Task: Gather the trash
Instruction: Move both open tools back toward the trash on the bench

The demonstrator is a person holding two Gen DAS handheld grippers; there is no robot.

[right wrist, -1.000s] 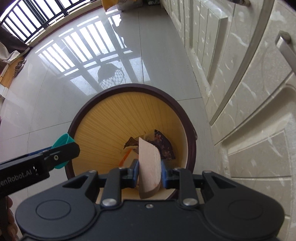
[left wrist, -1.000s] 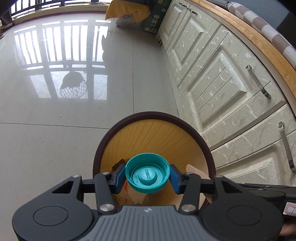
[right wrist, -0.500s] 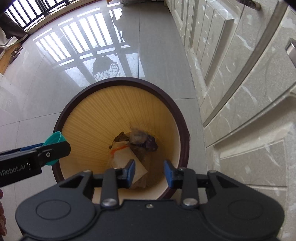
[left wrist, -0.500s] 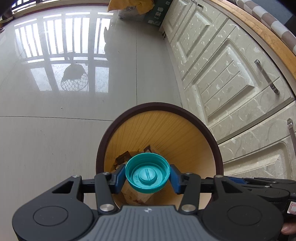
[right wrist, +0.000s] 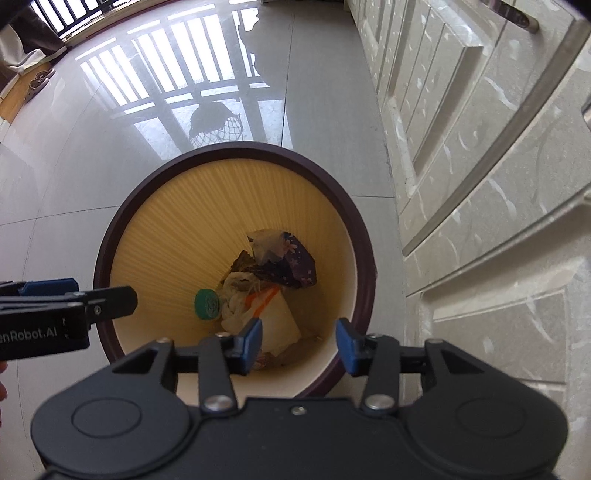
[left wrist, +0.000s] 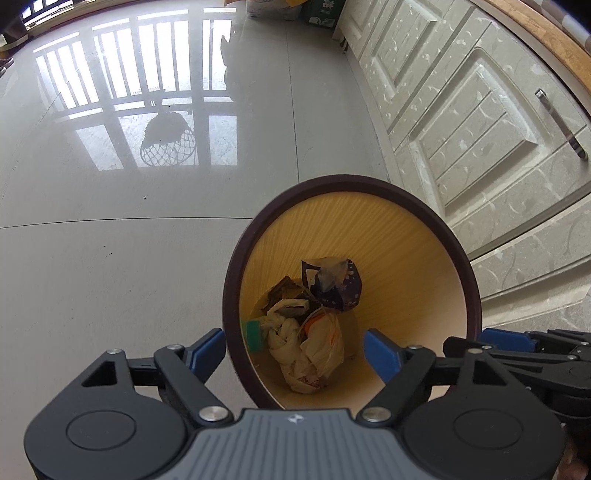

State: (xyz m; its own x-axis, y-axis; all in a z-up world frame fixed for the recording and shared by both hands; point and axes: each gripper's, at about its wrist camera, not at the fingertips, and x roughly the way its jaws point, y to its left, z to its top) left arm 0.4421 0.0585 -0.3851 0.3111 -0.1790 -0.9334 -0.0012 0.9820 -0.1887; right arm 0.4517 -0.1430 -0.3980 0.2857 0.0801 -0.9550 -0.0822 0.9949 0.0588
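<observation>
A round waste bin point(left wrist: 463, 266) point(right wrist: 356, 218) with a dark brown rim and yellow inner wall stands on the floor below both grippers. Inside lie crumpled white paper point(left wrist: 291, 336), a dark floral wrapper point(left wrist: 338, 291) point(right wrist: 295, 264), a beige card point(right wrist: 280, 321) and a teal bottle cap point(left wrist: 254, 335) point(right wrist: 207, 304) against the left wall. My left gripper point(left wrist: 295, 354) hangs over the bin's left side, its jaws opening wide with nothing between them. My right gripper point(right wrist: 298, 343) hovers over the bin's near edge, its jaws opening and empty too.
White panelled cabinet doors point(left wrist: 472, 122) point(right wrist: 480, 147) with metal handles run along the right, close to the bin. Glossy grey floor tiles point(left wrist: 110, 258) stretch left and away. Bags and a green box point(left wrist: 317, 14) sit at the far end by the cabinets.
The left gripper let go of the teal cap, which now lies in the bin. The right gripper released the beige card into the bin, and its jaws widened further.
</observation>
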